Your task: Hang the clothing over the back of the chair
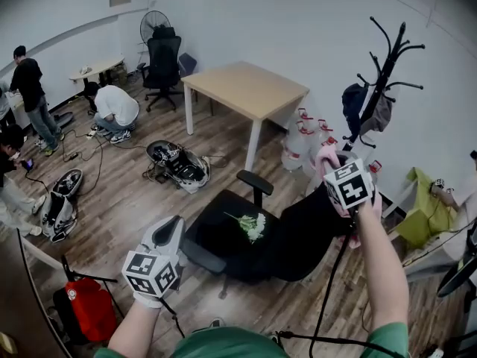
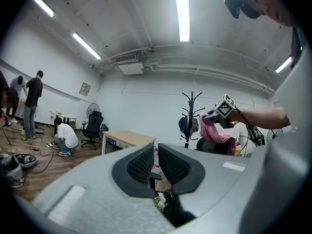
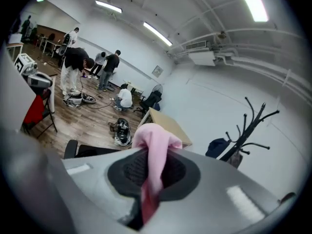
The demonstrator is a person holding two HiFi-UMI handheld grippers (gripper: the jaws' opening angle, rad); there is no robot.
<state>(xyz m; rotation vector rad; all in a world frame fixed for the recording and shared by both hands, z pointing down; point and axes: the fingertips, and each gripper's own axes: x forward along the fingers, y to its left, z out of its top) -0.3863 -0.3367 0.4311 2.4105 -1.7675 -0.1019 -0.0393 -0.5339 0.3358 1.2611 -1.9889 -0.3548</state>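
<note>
A black office chair stands in the middle of the head view, with its seat [image 1: 223, 233] toward me and its back [image 1: 302, 237] to the right. White flowers [image 1: 252, 226] lie on the seat. My right gripper [image 1: 332, 168] is above the top of the chair back, shut on a pink garment [image 1: 325, 155] that hangs between its pads [image 3: 127, 172]. In the left gripper view the garment [image 2: 214, 130] hangs just over the chair back [image 2: 217, 146]. My left gripper [image 1: 168, 236] is held level, left of the seat, shut with nothing in it [image 2: 155, 152].
A wooden table [image 1: 246, 88] stands beyond the chair. A coat rack [image 1: 384, 73] with bags is at the right wall, with water bottles [image 1: 302, 136] at its foot. Gear and cables [image 1: 179, 162] lie on the floor, with several people at the left. A red bag [image 1: 89, 304] sits near my left arm.
</note>
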